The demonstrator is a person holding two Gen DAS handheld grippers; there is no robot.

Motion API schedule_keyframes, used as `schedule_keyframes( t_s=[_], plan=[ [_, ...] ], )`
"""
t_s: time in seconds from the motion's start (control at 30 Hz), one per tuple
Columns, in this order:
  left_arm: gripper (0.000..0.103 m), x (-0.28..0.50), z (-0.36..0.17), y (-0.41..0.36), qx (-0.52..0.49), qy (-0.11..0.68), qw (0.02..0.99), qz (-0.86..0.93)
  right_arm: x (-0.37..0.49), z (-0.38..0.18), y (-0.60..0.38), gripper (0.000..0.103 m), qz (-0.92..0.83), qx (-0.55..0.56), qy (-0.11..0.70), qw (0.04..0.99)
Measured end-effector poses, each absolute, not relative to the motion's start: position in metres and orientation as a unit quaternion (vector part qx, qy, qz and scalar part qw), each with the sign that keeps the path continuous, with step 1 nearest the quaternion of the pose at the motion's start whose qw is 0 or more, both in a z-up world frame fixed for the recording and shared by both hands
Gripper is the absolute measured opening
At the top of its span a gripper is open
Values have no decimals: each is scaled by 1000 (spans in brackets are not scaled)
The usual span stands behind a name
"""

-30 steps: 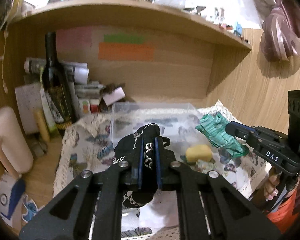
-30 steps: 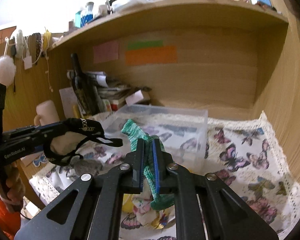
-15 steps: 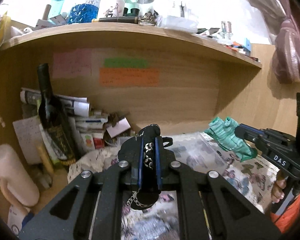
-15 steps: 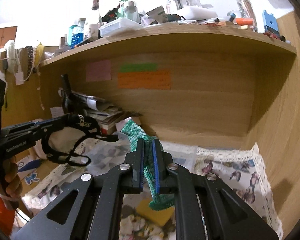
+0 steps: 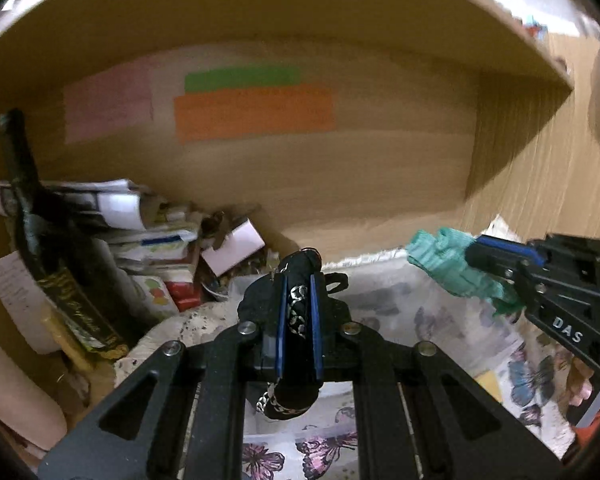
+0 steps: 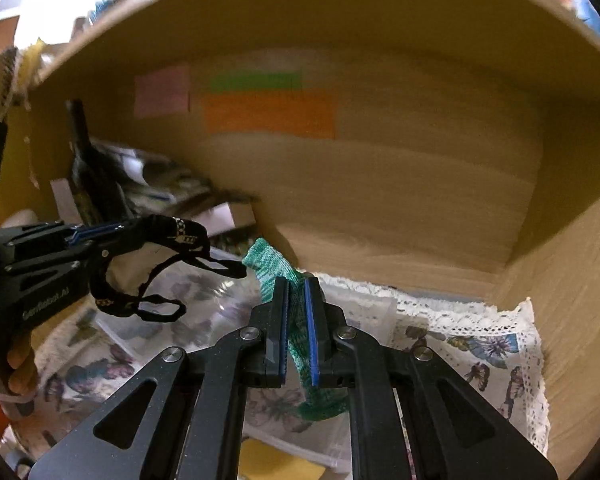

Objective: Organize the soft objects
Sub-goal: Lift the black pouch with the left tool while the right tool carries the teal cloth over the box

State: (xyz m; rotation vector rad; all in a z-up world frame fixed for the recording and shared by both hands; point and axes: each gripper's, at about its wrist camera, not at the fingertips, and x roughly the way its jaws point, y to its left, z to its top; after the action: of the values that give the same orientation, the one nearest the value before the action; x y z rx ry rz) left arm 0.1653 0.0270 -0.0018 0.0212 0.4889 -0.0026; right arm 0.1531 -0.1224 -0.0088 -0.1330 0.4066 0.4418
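Note:
My left gripper [image 5: 299, 292] is shut on a black fabric piece with a chain trim [image 5: 296, 344], held in the air above the clear plastic box [image 5: 384, 300]. It also shows in the right wrist view [image 6: 168, 236], with loops hanging down. My right gripper [image 6: 296, 292] is shut on a green knitted sock [image 6: 272, 268], also held above the box [image 6: 364, 312]. The sock shows in the left wrist view [image 5: 448, 264] at the right, with the right gripper [image 5: 480, 246] behind it. A yellow sponge [image 6: 276, 464] lies below.
A butterfly-print cloth with lace edge [image 6: 480, 344] covers the desk. A dark bottle [image 5: 48, 248], stacked papers and boxes [image 5: 152, 240] crowd the back left corner. A wooden shelf [image 5: 300, 12] hangs overhead; the side panel [image 6: 572, 280] stands at the right.
Both grippers have kept hold of their items and moved forward under the shelf, closer to the back wall. The view is blurred from motion.

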Motion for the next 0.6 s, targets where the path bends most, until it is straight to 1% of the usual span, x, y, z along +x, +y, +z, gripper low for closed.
schedule_keyframes(
  t_s=[0.43,0.6],
  plan=[
    [10,197,-51,14,25,353,935,-30,209,-65,-95,7,215,-125,312,917],
    [11,194,-55,12,17,371,927,-46,215,-77,-91,7,229,-126,344,902]
  ],
)
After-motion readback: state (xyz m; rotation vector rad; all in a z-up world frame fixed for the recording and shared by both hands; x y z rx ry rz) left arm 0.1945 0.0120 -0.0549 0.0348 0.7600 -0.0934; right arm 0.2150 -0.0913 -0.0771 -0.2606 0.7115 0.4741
